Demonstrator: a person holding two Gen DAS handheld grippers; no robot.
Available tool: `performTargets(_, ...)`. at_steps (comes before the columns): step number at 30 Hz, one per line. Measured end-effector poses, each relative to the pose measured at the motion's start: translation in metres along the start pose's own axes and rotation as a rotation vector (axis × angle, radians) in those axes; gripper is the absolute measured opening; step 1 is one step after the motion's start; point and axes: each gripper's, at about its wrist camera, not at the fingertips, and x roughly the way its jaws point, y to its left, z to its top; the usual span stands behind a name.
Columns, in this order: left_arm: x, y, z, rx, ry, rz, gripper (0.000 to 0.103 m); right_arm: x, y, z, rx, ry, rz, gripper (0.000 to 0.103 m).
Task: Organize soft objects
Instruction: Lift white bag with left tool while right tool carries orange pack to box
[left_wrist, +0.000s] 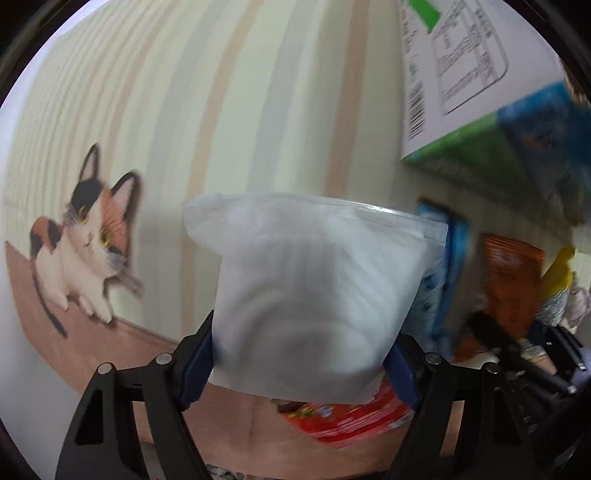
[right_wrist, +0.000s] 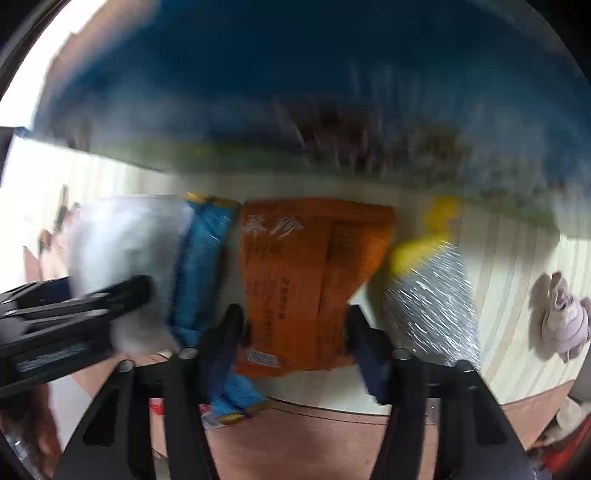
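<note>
Between the left gripper's (left_wrist: 299, 354) pads, a frosted white pouch (left_wrist: 314, 295) is clamped; right gripper (right_wrist: 299, 332) grips an orange packet (right_wrist: 306, 280). Beyond: blue packet (right_wrist: 203, 266), silver-yellow bag (right_wrist: 432, 291), striped cat-print mat (left_wrist: 221, 110), carton (left_wrist: 480, 92).

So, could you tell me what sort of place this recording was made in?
Probably a home, perhaps a tabletop or mat: a striped cover printed with a calico cat, snack packets such as the orange packet and frosted white pouch, and a printed carton standing behind.
</note>
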Motion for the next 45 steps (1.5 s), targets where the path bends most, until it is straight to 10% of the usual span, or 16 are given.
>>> performTargets(11, 0.023, 0.006, 0.000, -0.037, -0.011, 0.009, 0.083, -0.011, -0.057, -0.023, 0.071, 0.065, 0.070, 0.049)
performTargets(29, -0.046, -0.002, -0.034, -0.093, -0.112, -0.015, 0.074, -0.018, -0.018, -0.036, 0.019, 0.058, 0.065, 0.043)
performTargets(37, -0.176, -0.036, -0.072, -0.039, -0.329, -0.131, 0.074, -0.126, -0.036, -0.072, -0.028, -0.037, 0.237, 0.042)
performTargets(45, -0.261, -0.110, 0.021, 0.127, -0.457, -0.140, 0.074, -0.259, -0.075, -0.042, -0.016, -0.254, 0.274, 0.042)
